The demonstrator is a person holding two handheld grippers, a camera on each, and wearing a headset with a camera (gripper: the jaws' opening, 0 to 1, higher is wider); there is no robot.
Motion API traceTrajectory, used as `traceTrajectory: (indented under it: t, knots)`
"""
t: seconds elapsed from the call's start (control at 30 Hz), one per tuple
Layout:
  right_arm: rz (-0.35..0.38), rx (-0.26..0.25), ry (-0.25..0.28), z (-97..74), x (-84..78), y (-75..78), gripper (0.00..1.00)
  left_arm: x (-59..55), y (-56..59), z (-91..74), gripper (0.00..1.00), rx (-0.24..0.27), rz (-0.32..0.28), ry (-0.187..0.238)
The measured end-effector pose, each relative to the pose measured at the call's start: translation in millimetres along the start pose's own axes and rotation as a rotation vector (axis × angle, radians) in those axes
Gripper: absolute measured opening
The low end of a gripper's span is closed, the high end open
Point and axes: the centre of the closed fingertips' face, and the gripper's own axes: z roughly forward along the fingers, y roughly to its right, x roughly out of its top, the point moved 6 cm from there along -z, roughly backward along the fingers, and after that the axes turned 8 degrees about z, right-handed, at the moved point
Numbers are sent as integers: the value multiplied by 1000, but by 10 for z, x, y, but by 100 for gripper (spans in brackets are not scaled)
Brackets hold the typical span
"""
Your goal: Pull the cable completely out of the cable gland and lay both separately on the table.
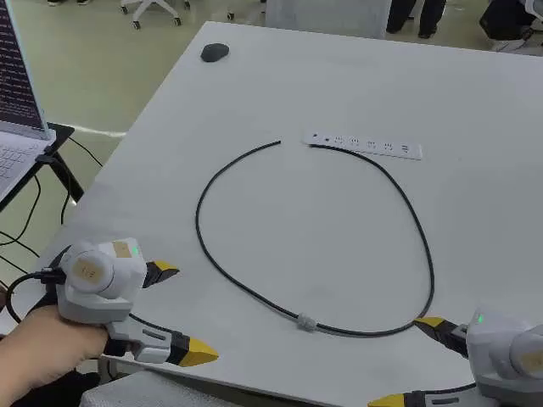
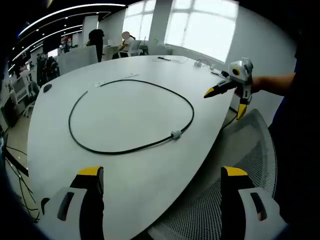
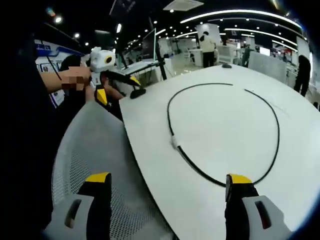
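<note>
A long black cable (image 1: 202,237) lies in a wide loop on the white table (image 1: 305,229). A small pale cable gland (image 1: 306,322) sits on the cable near the table's front edge. It is also in the left gripper view as the gland (image 2: 175,134) and in the right gripper view as the gland (image 3: 174,142). My left gripper (image 1: 182,314) hovers open at the front left corner, holding nothing. At the front right, my right gripper (image 1: 407,362) is open too, one yellow tip close to the cable. Both are apart from the gland.
A white power strip (image 1: 365,145) lies at the far side, beside the cable's ends. A dark mouse (image 1: 215,52) rests at the table's far left corner. A laptop (image 1: 17,93) stands off the table to the left. A grey mesh chair back (image 2: 240,165) is just below the front edge.
</note>
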Motion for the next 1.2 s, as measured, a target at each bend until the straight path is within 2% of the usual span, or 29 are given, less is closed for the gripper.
traceTrajectory:
  t: [0.47, 0.83, 0.87, 0.97, 1.1, 1.2]
  knots:
    - [-18, 10, 17, 119, 143, 41, 89, -41, 22, 48, 95, 5, 1, -9]
    - [-38, 9, -18, 283, 258, 102, 85, -47, 36, 125, 94, -7, -2, -7]
    - [-42, 7, -23, 305, 266, 108, 85, -50, 41, 137, 94, -9, -1, -6]
    - [-68, -11, -93, 387, 226, 173, 81, -62, 50, 165, 94, -14, -7, -10]
    - [-83, -4, -112, 490, 279, 186, 78, -80, 56, 178, 95, -19, -23, 2]
    - [-91, -3, -120, 549, 340, 199, 75, -107, 46, 195, 95, -23, -16, -8]
